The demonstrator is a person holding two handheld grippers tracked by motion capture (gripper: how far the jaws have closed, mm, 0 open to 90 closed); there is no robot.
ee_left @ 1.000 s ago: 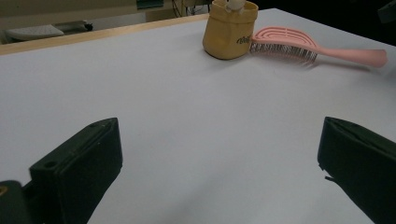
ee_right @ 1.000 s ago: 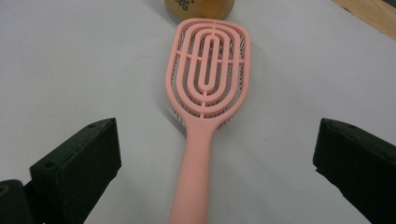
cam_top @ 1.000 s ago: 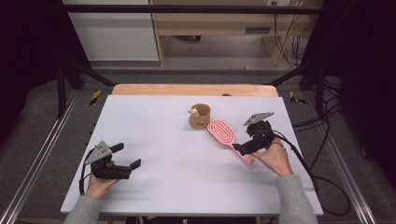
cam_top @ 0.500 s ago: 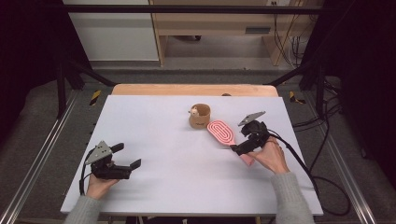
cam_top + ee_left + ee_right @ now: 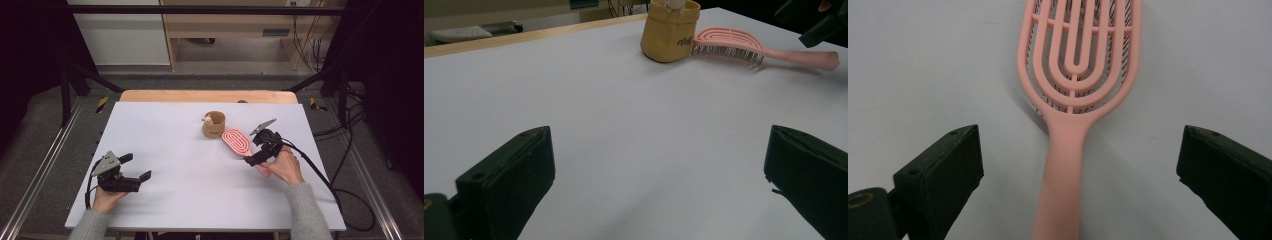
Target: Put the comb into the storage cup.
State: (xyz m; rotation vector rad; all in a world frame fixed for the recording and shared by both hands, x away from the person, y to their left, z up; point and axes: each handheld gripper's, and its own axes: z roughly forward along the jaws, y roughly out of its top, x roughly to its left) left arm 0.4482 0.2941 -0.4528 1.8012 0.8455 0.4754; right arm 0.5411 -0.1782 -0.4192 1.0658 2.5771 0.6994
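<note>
A pink vented hairbrush (image 5: 236, 141) lies bristles down on the white table (image 5: 175, 150), its head beside a small tan pouch (image 5: 214, 124). My right gripper (image 5: 256, 159) hovers over the brush handle (image 5: 1060, 185), open, with a jaw on each side of it and not touching. In the left gripper view the brush (image 5: 736, 44) and the pouch (image 5: 669, 30) lie far ahead. At the table's front left my left gripper (image 5: 135, 167) rests low, open, with bare table between its jaws.
A wooden strip (image 5: 205, 96) runs along the table's far edge. The right gripper's cable (image 5: 320, 175) trails off the table's right side. Black frame rails and floor cables surround the table.
My right gripper has moved forward and left along the brush handle toward its head. The left gripper has stayed still.
</note>
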